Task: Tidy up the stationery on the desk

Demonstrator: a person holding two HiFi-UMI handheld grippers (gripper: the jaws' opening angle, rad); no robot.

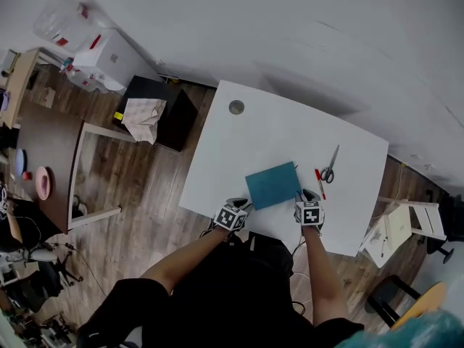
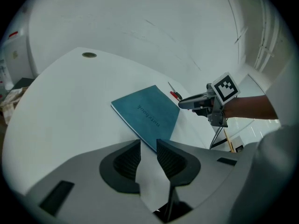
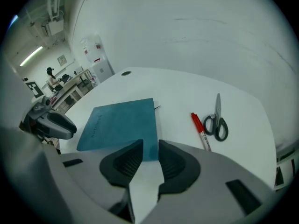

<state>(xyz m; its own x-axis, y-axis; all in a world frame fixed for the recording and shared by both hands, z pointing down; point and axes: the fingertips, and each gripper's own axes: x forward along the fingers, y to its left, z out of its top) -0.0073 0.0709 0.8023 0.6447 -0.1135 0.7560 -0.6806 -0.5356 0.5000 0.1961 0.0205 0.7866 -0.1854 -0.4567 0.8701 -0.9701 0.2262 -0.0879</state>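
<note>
Stationery lies on a white desk (image 1: 290,133), and the person stands at its 6 o'clock edge with a gripper in each hand. A blue-green notebook (image 1: 273,184) lies flat and shut near that edge, turned a little. The left gripper (image 2: 148,157) is just beside the notebook's corner at 8 o'clock. Its jaws are a small way apart with only white desk showing between them. The right gripper (image 3: 150,158) is just beside the notebook's corner at 4 o'clock. Its jaws are also a small way apart, and they hold nothing. A red marker (image 1: 320,183) lies at 3 o'clock from the notebook, close to it but not touching. Scissors (image 1: 330,167) with dark handles lie shut just past the marker, so the marker sits between the notebook and the scissors. A thin dark tip (image 3: 157,108) pokes out at the notebook's far corner, too small to tell what it is. A round hole (image 1: 236,107) is in the desk's 11 o'clock corner, well apart from the rest. On the wooden floor (image 1: 145,194) at 9 o'clock from the desk stands a black box (image 1: 170,114) with a pale cloth (image 1: 143,118) on top.
</note>
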